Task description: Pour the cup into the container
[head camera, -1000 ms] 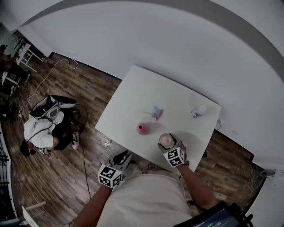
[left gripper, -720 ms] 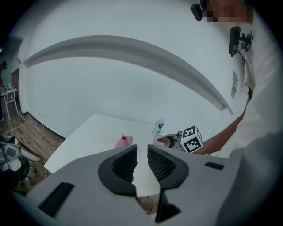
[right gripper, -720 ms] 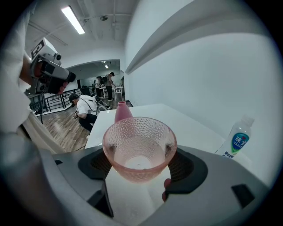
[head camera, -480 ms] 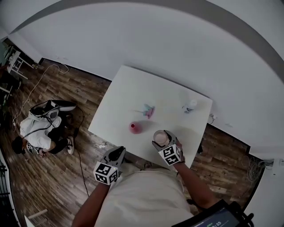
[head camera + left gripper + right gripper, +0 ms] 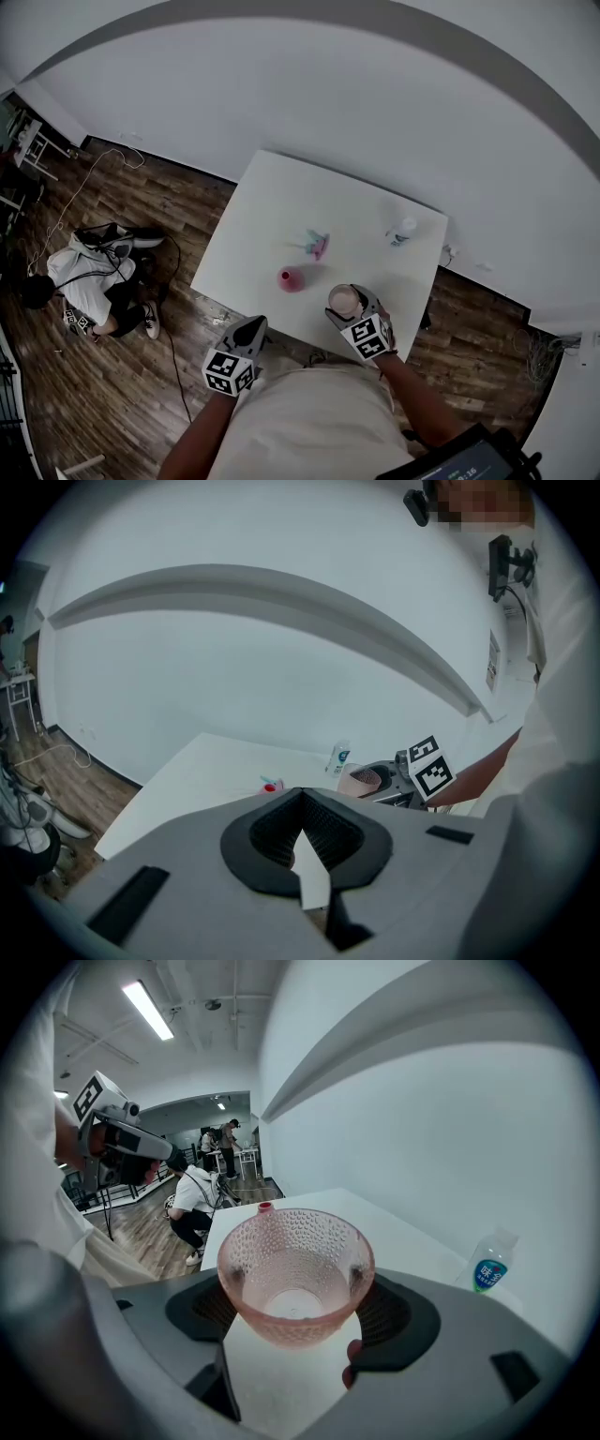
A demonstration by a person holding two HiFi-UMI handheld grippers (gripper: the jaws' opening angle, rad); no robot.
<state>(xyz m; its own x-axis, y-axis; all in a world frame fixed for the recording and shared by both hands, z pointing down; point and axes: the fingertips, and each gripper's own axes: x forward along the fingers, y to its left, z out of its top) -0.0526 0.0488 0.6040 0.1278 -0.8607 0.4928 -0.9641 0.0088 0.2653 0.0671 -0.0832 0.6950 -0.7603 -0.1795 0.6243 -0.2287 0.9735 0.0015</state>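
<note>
A translucent pink dimpled cup (image 5: 294, 1274) is held upright by my right gripper (image 5: 300, 1309), which is shut on it. Nothing shows inside the cup. In the head view the cup (image 5: 344, 298) and the right gripper (image 5: 350, 310) hover over the white table (image 5: 272, 202) near its front edge. A small red container (image 5: 291, 278) stands on the table just left of the cup, and its red top (image 5: 265, 1207) peeks over the cup's rim. My left gripper (image 5: 253, 328) hangs off the table's front edge, shut with nothing in it (image 5: 300, 801).
A pink and teal object (image 5: 317, 246) lies near the table's middle. A small plastic water bottle (image 5: 403, 230) stands at the far right (image 5: 488, 1267). A person (image 5: 89, 281) crouches on the wooden floor to the left, among cables. A white wall lies behind the table.
The head view has shifted a little. Both grippers and the cup hold the same place relative to the table. The crouching person on the floor has moved slightly.
</note>
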